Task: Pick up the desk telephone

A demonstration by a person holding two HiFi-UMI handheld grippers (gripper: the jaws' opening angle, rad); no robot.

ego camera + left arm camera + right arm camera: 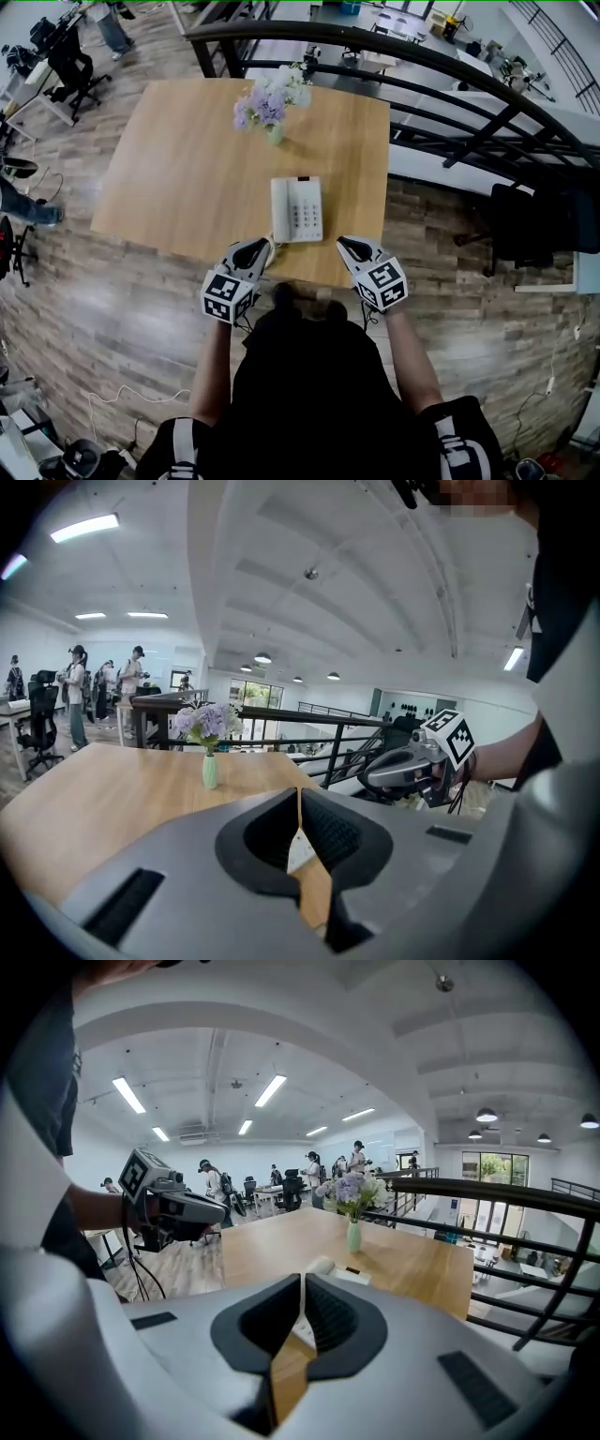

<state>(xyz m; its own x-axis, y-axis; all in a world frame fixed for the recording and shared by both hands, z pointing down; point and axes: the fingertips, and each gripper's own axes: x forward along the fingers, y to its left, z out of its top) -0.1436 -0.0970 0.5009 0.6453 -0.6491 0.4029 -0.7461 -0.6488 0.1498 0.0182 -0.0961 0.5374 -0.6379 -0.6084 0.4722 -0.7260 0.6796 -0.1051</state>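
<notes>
The white desk telephone [296,208] lies flat near the front edge of the wooden table [178,178], handset on its left side. My left gripper [263,246] is shut and empty, its tip just off the phone's near-left corner. My right gripper [344,244] is shut too, just off the near-right corner. In the left gripper view the jaws [298,797] meet with a sliver of the phone [300,852] behind them. In the right gripper view the closed jaws [303,1282] point at the phone [327,1268].
A green vase of purple and white flowers [271,101] stands at the table's far side behind the phone. A black metal railing [450,89] runs past the table's right and far edges. A black chair [525,225] stands at right. People [77,691] stand in the background.
</notes>
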